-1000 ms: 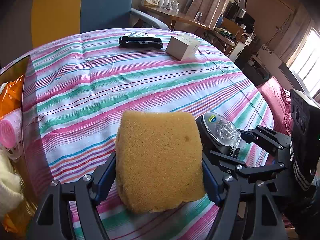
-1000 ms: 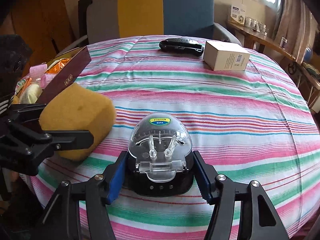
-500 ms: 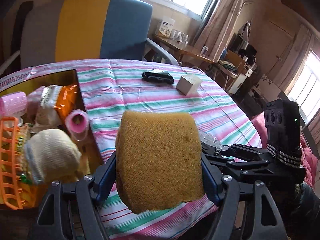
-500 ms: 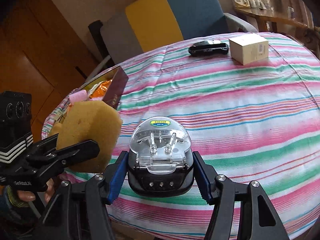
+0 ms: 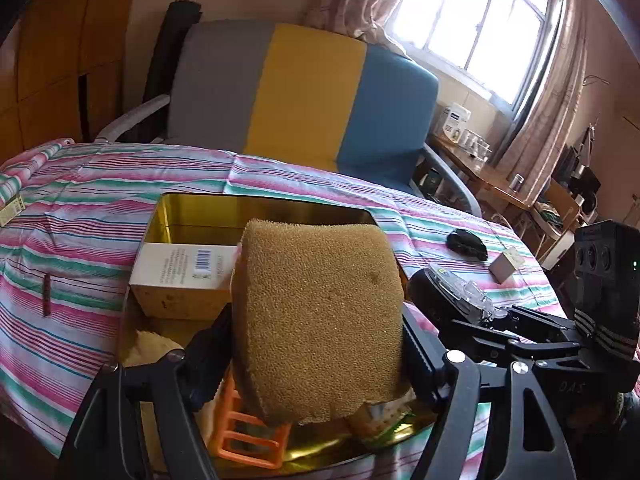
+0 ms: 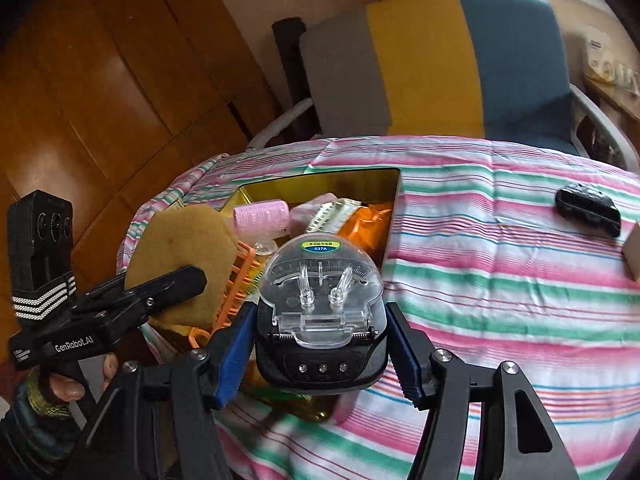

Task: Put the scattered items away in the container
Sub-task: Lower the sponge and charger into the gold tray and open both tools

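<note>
Sponge (image 5: 320, 320) is being held over the gold container (image 5: 264, 206), clamped in the left claw (image 5: 316, 350), above the orange basket (image 5: 248, 436) and just in front of the white box (image 5: 184, 268) inside it. Charger (image 6: 320, 304) is being gripped by the right claw (image 6: 322, 356), sitting at the container's near right edge, partly over the striped table (image 6: 500, 288). Container is already crowded: pink roller (image 6: 262, 214), orange packet (image 6: 364, 220).

Doing it well, likely: lower the sponge onto a soft spot, release only once it is inside the rim, then bring the charger further in before letting go so it is not tipping off the wall. Black case (image 6: 586, 208) and small box (image 5: 506, 266) are lying well beyond the container, not yet tidied.
</note>
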